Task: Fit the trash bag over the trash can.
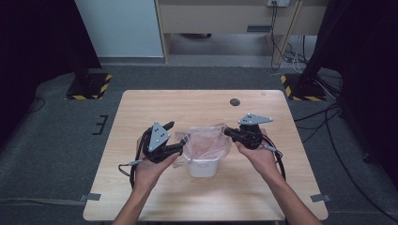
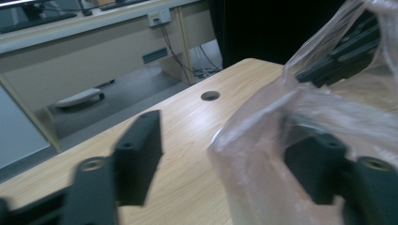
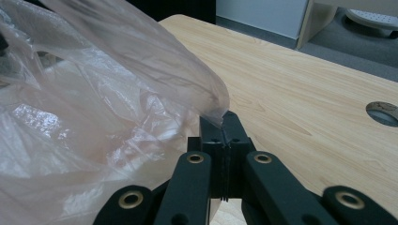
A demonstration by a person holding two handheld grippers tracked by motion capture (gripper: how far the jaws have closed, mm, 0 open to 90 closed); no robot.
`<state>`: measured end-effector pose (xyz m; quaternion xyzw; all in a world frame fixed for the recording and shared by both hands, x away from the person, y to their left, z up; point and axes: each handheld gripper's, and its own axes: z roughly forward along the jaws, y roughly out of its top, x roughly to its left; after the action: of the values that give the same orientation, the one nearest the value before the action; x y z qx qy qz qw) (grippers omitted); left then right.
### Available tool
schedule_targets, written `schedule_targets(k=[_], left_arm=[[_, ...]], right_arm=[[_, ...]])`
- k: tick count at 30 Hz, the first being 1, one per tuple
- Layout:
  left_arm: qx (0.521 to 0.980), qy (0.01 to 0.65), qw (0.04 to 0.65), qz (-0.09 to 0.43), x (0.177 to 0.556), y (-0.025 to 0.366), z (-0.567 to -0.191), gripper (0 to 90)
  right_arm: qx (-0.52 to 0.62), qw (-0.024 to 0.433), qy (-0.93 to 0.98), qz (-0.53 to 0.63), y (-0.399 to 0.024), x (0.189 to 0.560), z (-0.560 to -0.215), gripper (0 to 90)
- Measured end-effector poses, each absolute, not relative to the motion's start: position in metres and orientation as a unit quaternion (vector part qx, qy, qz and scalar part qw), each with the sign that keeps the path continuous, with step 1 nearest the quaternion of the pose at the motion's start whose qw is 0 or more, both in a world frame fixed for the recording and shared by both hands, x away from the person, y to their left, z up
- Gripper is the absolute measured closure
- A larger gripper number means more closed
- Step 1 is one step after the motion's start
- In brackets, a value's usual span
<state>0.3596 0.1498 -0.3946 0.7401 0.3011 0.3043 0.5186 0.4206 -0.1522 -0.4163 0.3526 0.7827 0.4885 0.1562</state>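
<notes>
Nearest the person, a small white bin (image 1: 203, 168) stands on the desk (image 1: 141, 197) just short of its centre, with a thin clear plastic bag (image 1: 206, 143) rising out of its mouth. The work looks like lining the bin, and it seems about midway: the bag is in and spread, but its rim is not yet folded down over the bin's edge.

At nine o'clock from the bag, the left claw (image 1: 179, 148) has its jaws apart. One jaw sits behind the film in the left gripper view, where the bag (image 2: 300, 136) hangs, so it probably has no grip, though blur makes that uncertain.

At three o'clock, the right claw (image 1: 227, 132) is clamped on the bag's edge; the right gripper view shows the film (image 3: 213, 110) pinched between closed jaws.

Farther off, at twelve o'clock, a round cable hole (image 1: 234, 101) marks the desk's far edge.
</notes>
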Motion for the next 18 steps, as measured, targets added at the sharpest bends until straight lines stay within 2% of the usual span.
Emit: schedule_targets(k=[6, 8, 10, 15, 18], left_arm=[[0.739, 0.313, 0.53, 0.274, 0.363, 0.144, -0.392, 74.8], [0.737, 0.324, 0.535, 0.258, 0.366, 0.143, -0.392, 82.2], [0.737, 0.335, 0.531, 0.249, 0.368, 0.142, -0.393, 86.5], [0.737, 0.348, 0.531, 0.234, 0.371, 0.142, -0.393, 88.4], [0.734, 0.353, 0.532, 0.232, 0.372, 0.142, -0.393, 88.5]], right_arm=[[0.352, 0.157, 0.782, 0.49, -0.155, 0.42, -0.416, 90.0], [0.354, 0.155, 0.781, 0.49, -0.156, 0.42, -0.415, 89.7], [0.351, 0.154, 0.78, 0.494, -0.157, 0.419, -0.415, 84.2], [0.341, 0.174, 0.764, 0.519, -0.158, 0.417, -0.41, 56.3], [0.333, 0.182, 0.758, 0.53, -0.157, 0.417, -0.406, 54.1]])
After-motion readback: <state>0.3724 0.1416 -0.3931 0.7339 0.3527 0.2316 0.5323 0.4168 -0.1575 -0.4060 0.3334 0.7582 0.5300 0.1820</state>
